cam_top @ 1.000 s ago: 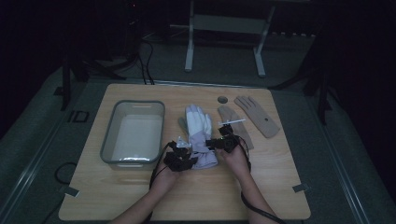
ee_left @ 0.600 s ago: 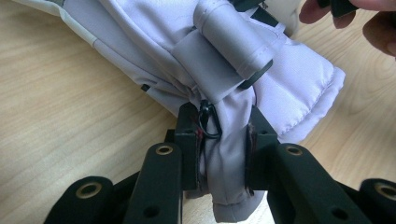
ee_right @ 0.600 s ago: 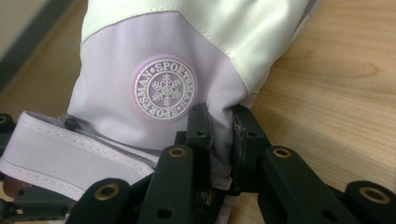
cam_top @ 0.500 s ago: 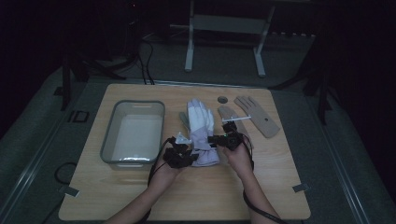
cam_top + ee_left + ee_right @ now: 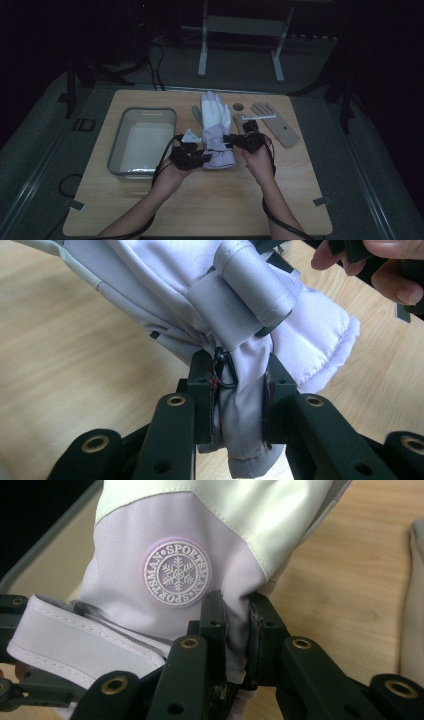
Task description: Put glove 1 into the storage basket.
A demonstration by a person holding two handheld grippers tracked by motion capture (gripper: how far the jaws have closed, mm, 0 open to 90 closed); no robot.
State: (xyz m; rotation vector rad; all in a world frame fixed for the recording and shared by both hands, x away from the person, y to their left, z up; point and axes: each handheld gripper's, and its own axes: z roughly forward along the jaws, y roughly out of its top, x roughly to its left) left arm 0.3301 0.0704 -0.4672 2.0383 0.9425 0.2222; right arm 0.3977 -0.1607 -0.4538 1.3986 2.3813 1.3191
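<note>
A padded white and lilac ski glove hangs over the middle of the wooden table, fingers pointing away from the person. My left gripper is shut on the left side of its cuff; in the left gripper view the black jaws pinch bunched lilac fabric beside a small black clip. My right gripper is shut on the cuff's right side. In the right gripper view the glove shows a round snowflake badge just above the pinching jaws.
A grey plastic bin stands on the left of the table. A tan glove lies flat at the back right, with a small dark disc near it. A stand's metal legs rise behind the table.
Both hands have lifted the glove's cuff end up off the table, and the glove has unfolded and stretched out lengthwise toward the far edge.
</note>
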